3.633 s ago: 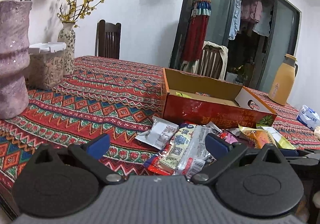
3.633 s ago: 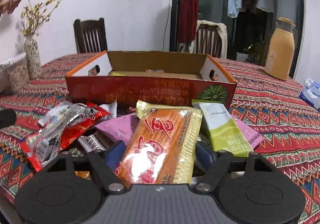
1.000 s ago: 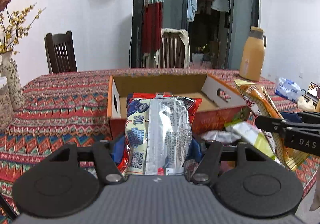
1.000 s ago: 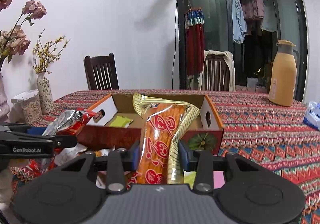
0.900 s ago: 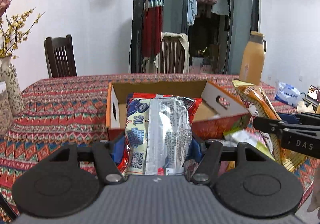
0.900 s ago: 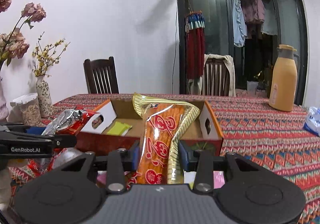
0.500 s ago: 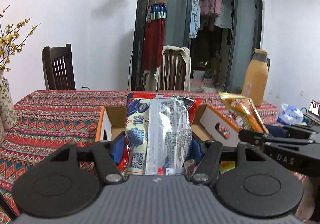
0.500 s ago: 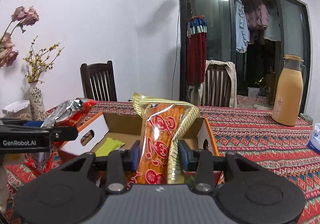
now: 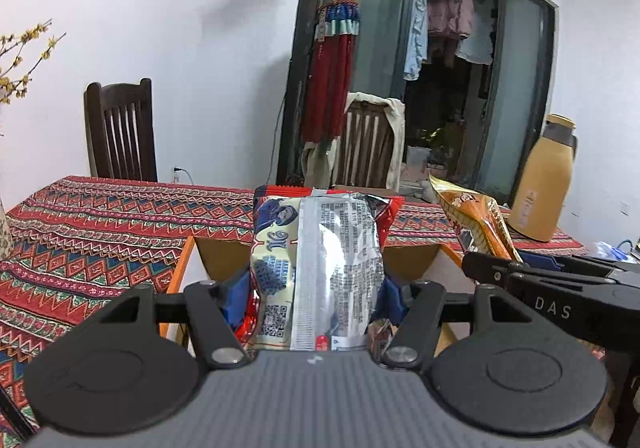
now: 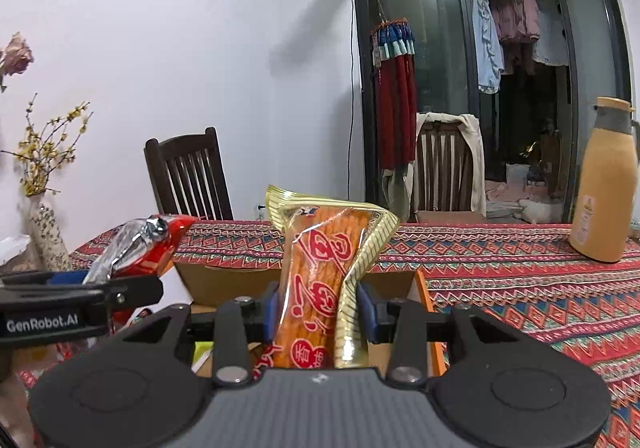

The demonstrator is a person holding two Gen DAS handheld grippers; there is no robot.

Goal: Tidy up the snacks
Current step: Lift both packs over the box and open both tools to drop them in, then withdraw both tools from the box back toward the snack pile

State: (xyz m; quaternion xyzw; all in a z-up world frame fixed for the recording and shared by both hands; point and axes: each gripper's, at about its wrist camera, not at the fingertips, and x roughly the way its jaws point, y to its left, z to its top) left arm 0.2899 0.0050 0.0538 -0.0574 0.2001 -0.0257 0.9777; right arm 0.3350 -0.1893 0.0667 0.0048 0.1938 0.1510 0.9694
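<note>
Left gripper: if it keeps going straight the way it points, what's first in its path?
Probably the far wall of the cardboard box; depth is unclear. The left gripper, holding the silver-and-red snack packet, points across the open box.

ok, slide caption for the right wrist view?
Right gripper holds an orange snack pack above the open cardboard box; left gripper alongside.
</note>
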